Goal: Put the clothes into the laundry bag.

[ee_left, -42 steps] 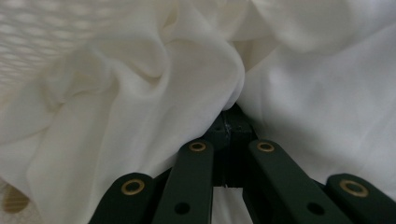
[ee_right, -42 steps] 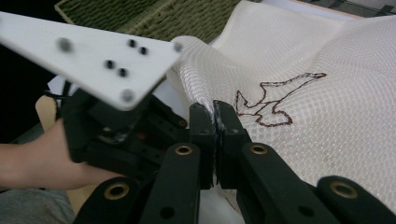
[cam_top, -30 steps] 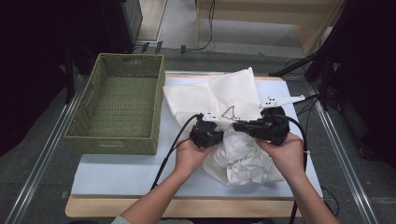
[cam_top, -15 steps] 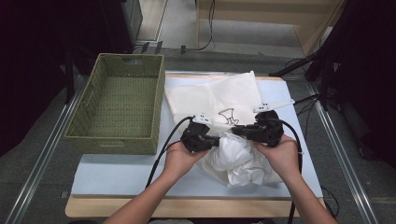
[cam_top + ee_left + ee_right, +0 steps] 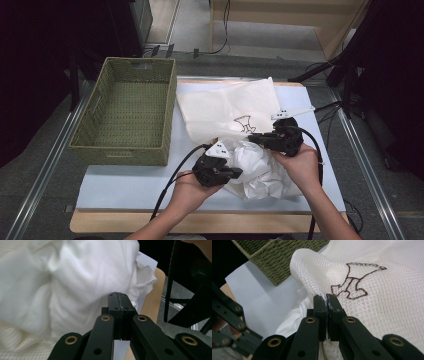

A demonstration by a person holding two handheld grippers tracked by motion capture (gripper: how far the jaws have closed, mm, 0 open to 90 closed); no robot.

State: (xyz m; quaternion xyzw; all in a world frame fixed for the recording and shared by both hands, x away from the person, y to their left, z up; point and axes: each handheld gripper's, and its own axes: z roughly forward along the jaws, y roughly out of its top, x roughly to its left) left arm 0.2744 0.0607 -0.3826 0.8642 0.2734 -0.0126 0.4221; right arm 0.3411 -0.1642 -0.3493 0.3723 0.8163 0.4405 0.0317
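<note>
A cream mesh bag with a brown embroidered motif lies on the white mat, its near edge lifted. My right gripper is shut on that edge; in the right gripper view the mesh folds in at the closed tips. A crumpled white garment sits at the bag's mouth between my hands. My left gripper is at the garment's left side, shut; in the left gripper view the closed tips show nothing between them, with the garment just beyond.
A green wicker basket stands to the left on the mat, close beside the bag, and shows in the right gripper view. Cables trail from both grippers toward me. Metal rails run along both table sides.
My left gripper has drawn back from the bag's edge toward me and a little left. The right gripper has stayed put on the mesh. The garment lies more exposed.
</note>
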